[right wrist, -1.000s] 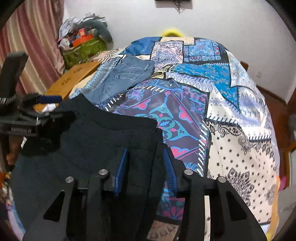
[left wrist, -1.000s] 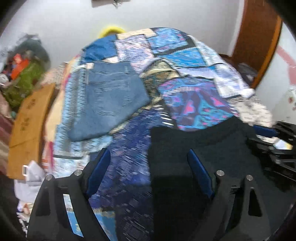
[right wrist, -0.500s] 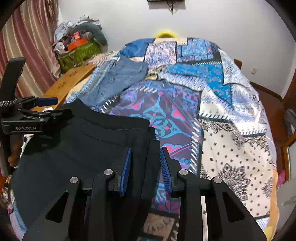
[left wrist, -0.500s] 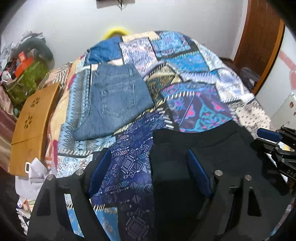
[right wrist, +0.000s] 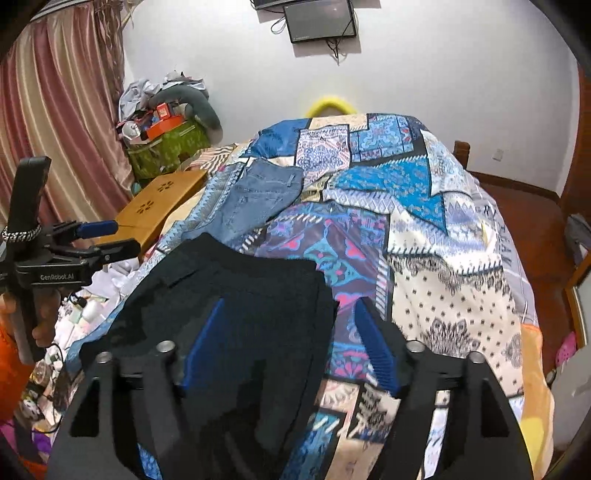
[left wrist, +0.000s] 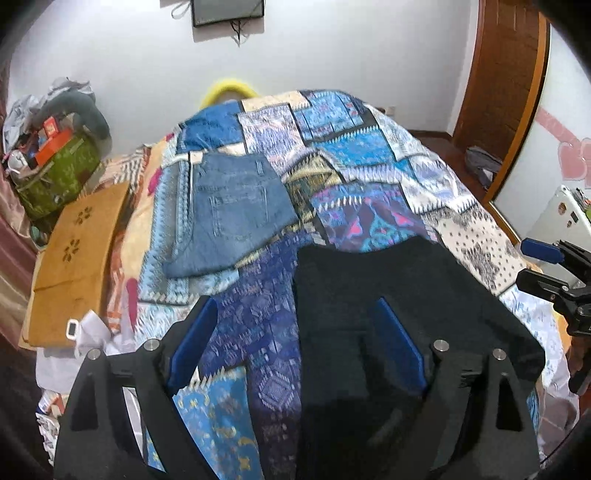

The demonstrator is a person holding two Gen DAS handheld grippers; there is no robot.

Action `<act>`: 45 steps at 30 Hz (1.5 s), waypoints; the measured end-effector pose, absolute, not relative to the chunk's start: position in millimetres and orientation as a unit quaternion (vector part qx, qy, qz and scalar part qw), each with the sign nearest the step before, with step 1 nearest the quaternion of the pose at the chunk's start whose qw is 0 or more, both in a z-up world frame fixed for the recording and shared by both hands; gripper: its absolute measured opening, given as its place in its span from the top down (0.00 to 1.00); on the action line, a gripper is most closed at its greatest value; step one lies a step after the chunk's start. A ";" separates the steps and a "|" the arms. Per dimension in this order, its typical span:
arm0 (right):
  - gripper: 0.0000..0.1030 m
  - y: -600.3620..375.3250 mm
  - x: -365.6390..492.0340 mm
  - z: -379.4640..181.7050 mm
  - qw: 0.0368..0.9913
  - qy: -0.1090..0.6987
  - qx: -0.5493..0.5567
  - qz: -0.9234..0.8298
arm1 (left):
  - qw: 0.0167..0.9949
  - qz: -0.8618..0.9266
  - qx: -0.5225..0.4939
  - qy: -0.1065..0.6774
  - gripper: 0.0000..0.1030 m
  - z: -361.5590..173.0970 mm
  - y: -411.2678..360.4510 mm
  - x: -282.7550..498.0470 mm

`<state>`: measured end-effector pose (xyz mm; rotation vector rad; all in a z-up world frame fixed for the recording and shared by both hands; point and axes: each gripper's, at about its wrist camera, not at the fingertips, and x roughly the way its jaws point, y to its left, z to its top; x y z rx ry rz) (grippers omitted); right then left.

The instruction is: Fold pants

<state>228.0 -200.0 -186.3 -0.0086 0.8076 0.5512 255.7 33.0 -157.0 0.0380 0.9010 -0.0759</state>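
Folded black pants lie on the near end of the patchwork bed cover. My left gripper hovers above their left edge, jaws wide and opening, pads touching nothing. In the right wrist view the black pants show their right edge below my right gripper. Its jaws are opening and the blue pads stand clear of the cloth. Each gripper shows in the other's view: the right gripper at the right, the left gripper at the left, held by a hand.
Folded blue jeans lie farther up the bed on the left. A wooden lap table and a green bag of clutter stand left of the bed. A brown door is at the right, a screen on the wall.
The right gripper's jaws have opened off the black pants' edge. Both grippers have risen and drawn back, so more of the bed and wall shows.
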 end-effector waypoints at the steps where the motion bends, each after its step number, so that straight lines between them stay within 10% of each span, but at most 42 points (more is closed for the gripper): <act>1: 0.29 -200.9 227.0 -188.7 0.881 0.392 -0.004 0.264 | 0.897 -0.038 0.019 0.441 0.14 -161.2 32.5 254.7; 23: 0.22 -194.9 251.7 -268.1 0.795 0.512 0.070 0.318 | 0.801 -0.143 -0.104 0.573 0.04 -245.7 32.1 302.1; 32: 0.38 -183.4 260.6 -265.8 0.786 0.519 0.060 0.330 | 0.804 -0.161 -0.092 0.565 0.33 -237.4 21.1 306.6; 37: 0.68 -183.3 257.3 -253.6 0.796 0.508 0.035 0.327 | 0.822 -0.165 -0.092 0.538 0.52 -224.9 24.6 296.6; 45: 0.78 -175.7 249.3 -217.3 0.824 0.467 0.005 0.320 | 0.851 -0.154 -0.075 0.496 0.68 -189.8 23.3 281.3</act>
